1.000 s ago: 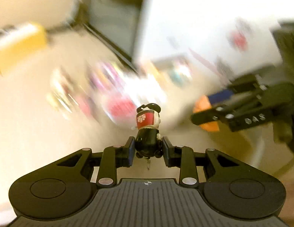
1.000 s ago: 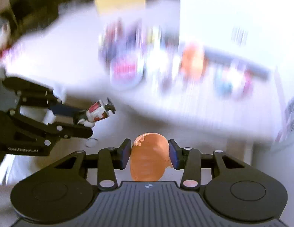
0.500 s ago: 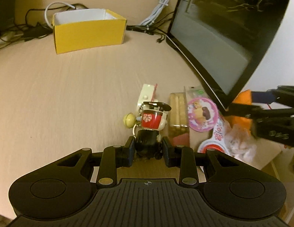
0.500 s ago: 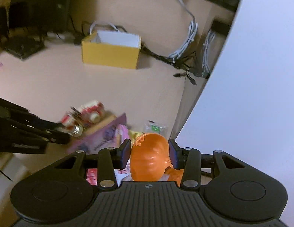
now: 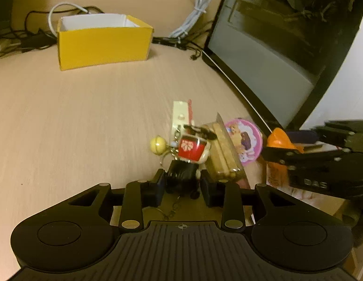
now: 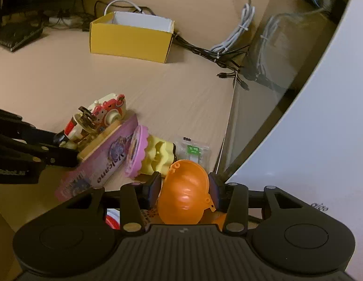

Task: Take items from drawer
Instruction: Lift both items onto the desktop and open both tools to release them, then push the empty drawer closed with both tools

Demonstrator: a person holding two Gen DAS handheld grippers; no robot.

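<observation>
Change: both grippers have come down over the tabletop pile, and the jaws of each have just been opening a little, each with its toy between them.
Left gripper (image 5: 182,185): the pads stand a shade off the black body of the figurine keychain (image 5: 189,159); the left pad is near it and a gap shows at the right pad, so the grip looks released.
Figurine keychain: low over the near table (image 5: 76,117), its red-and-cream head tipped toward the far right, its chain trailing beneath, a small yellow bell (image 5: 158,144) at its left.
Right gripper (image 6: 185,190): the pads sit against both sides of the orange plastic toy (image 6: 185,196), gripping it.
Orange plastic toy: at the right end of the pile, close beside the dark monitor (image 6: 275,75).
Pile: a purple biscuit box (image 6: 104,166), a pink round tin (image 6: 136,154), a yellow moulded piece (image 6: 159,154) and a red-and-cream toy camera (image 6: 109,111), touching one another.
Far table: a yellow open box (image 5: 103,42), with cables (image 5: 193,16) behind it.
</observation>
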